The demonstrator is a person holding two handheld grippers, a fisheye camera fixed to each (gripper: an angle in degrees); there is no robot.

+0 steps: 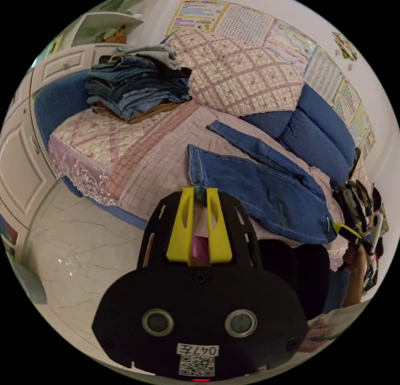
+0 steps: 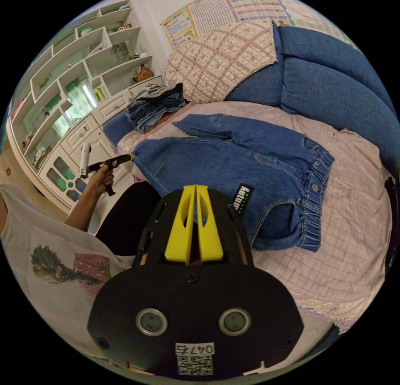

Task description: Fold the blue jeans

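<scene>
The blue jeans [image 1: 266, 185] [image 2: 250, 160] lie spread flat on the sofa's pink checked cover [image 2: 354, 243], with the elastic waist to the right in the right gripper view and both legs running left. My left gripper [image 1: 200, 191] is shut on the hem of the nearer leg; it also appears in the right gripper view, held in a hand, as the left gripper [image 2: 125, 157] at that hem. My right gripper [image 2: 196, 188] has its jaws pressed together on the jeans' near edge by the waist. The left gripper view has the right gripper [image 1: 339, 227] at that waist corner.
A stack of folded jeans [image 1: 133, 85] [image 2: 154, 106] sits at the sofa's far end beside a quilted cushion [image 1: 237, 72]. Blue back cushions [image 2: 333, 76] border the far side. White cabinets [image 1: 21, 151] and shelves [image 2: 83, 68] stand beyond a marble floor [image 1: 75, 256]. A person's body [image 2: 62, 268] is close.
</scene>
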